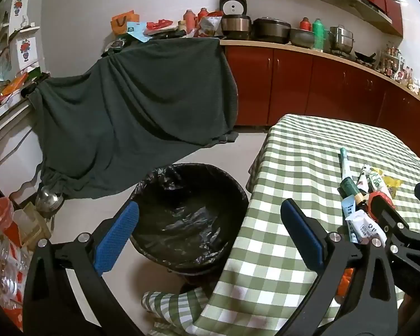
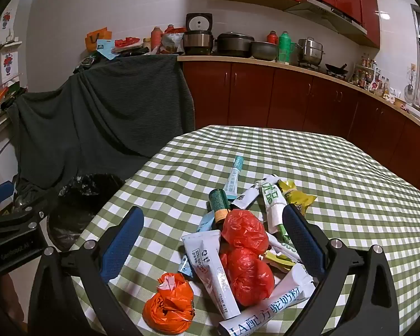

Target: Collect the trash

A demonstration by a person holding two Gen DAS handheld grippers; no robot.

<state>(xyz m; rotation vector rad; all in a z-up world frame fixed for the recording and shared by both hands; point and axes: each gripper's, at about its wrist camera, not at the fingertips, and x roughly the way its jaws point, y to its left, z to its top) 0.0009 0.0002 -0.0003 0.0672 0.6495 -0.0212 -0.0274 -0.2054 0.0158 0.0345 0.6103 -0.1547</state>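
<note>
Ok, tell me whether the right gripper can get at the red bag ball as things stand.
Probably yes. The right gripper is open and empty, and the red bag ball lies on top of the pile between its fingers, with nothing covering it.

Right hand-held gripper [image 2: 212, 236], jaws spread wide, poised over a heap of trash on the green-checked worktop [image 2: 350, 184]. Two red crumpled bags [image 2: 245, 231] lie between the blue pads [image 2: 123, 240], beside a white tube [image 2: 210, 266] and an orange bag [image 2: 169, 305]. A black-lined bin [image 2: 78, 210] stands left of the worktop edge.
</note>
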